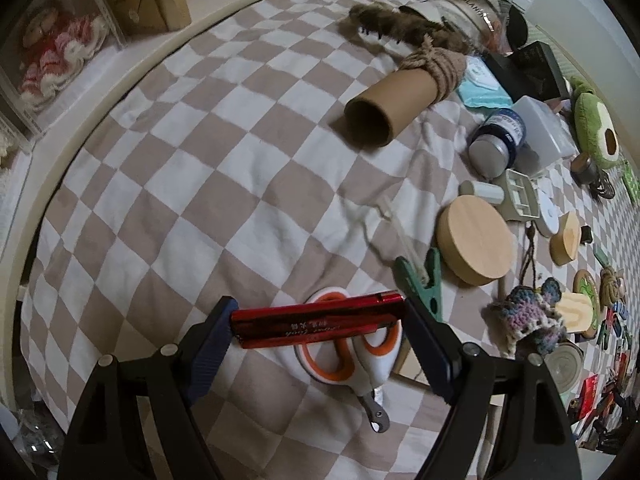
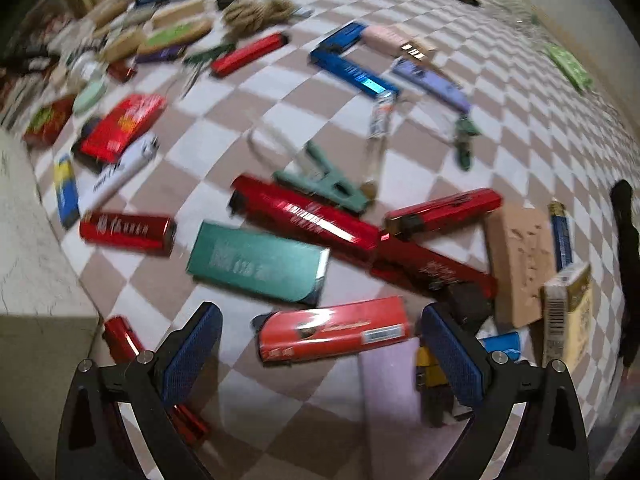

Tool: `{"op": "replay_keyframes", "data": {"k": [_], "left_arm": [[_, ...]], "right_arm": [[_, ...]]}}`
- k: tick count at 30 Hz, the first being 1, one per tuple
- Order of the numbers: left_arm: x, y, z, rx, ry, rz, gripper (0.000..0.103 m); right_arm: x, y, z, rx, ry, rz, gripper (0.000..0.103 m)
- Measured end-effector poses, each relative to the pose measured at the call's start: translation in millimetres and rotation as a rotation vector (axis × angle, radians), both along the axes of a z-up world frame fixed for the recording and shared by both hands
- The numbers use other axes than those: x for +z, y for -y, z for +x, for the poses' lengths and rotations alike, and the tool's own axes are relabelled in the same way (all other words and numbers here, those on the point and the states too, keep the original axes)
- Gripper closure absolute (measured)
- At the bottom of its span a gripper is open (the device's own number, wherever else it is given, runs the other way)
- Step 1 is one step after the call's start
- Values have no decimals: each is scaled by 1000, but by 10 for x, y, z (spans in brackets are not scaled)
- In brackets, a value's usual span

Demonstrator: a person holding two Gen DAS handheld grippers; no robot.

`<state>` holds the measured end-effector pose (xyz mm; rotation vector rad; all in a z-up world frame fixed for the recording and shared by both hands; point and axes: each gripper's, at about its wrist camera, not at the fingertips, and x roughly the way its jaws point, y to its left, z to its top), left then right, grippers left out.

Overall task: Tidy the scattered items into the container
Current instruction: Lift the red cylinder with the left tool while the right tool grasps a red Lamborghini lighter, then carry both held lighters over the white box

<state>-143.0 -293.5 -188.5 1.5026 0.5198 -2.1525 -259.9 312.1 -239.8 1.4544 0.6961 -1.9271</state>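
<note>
**Left claw clamped on a red box, right claw apart over the clutter**

Checkered beige-and-white bedding (image 1: 208, 184) covers the bed, and nearly everything we see lies scattered on it. Our left claw (image 1: 318, 322) is clamped on a long red box (image 1: 316, 320), which spans crosswise between the two blue pads and is pressed at both ends. Beneath that box lies a pair of orange-and-white scissors (image 1: 352, 356) on the cloth. Just to the right of it is a green clip (image 1: 420, 280), and beyond that a round wooden lid (image 1: 474, 240). Farther up lies a cardboard tube (image 1: 384, 108) wound with rope at its far end, with a blue-labelled bottle (image 1: 498, 138) on its side near it.

Our right claw (image 2: 320, 344) stands apart, pads touching nothing. Between its fingers, lower down on the bedding, lies a red pack (image 2: 334, 330) with a barcode label. Above that are a teal box (image 2: 258, 266) and a long red box, tilted (image 2: 308, 214), with a second green clip (image 2: 324, 182) just beyond. A blue box (image 2: 352, 66) lies well up the bed. This view is blurred, so we cannot read any print. We cannot tell where the container is.
</note>
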Motion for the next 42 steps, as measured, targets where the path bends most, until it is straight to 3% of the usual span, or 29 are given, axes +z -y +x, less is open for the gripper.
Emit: {"op": "replay_keyframes", "data": {"k": [7, 17, 25, 42], "left_arm": [[148, -98, 12, -30, -16, -30, 20], [427, -354, -21, -110, -61, -63, 20], [749, -684, -14, -184, -114, -55, 20], [1416, -1175, 322, -238, -289, -22, 19]], "right_arm": [[31, 8, 17, -29, 7, -15, 25], [135, -187, 106, -171, -26, -20, 25], [267, -293, 148, -288, 18, -76, 25], [1038, -500, 372, -474, -91, -160, 25]]}}
